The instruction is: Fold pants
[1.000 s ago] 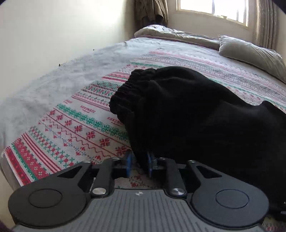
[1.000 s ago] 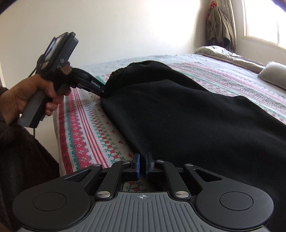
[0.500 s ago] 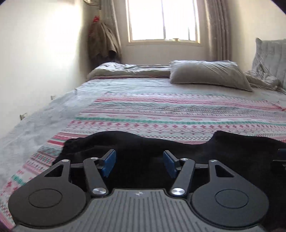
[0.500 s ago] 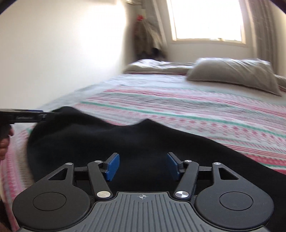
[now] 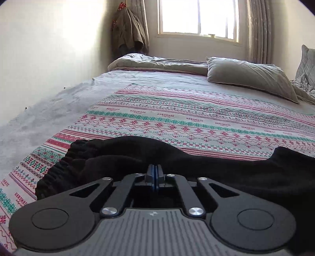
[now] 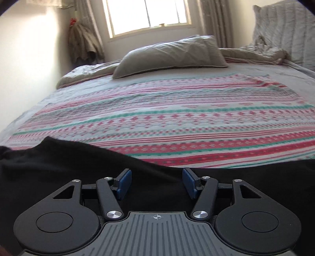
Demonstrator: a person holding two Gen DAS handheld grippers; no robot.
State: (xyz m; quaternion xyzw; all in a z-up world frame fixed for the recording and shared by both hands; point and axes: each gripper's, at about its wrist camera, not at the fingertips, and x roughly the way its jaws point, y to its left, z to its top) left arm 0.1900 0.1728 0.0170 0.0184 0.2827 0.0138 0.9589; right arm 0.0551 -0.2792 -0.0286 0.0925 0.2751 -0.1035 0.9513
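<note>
Left wrist shows pants (image 5: 122, 157) waistband (gathered), left tongs (image 5: 155, 173) closed empty, right tongs (image 6: 156, 182) spread

Patterned blanket (image 5: 177, 118) on bed, grey pillow (image 5: 250, 76), jacket (image 5: 128, 33) beside window (image 5: 198, 17).

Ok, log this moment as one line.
pants flat on blanket | left gripper shut, nothing visibly held | right gripper open over pants

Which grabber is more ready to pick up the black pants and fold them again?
Probably the right hand-held gripper: its blue pads stand wide open just above the black fabric pants, ready to pinch. The left hand-held gripper is shut by the gathered waistband and must open first.
</note>
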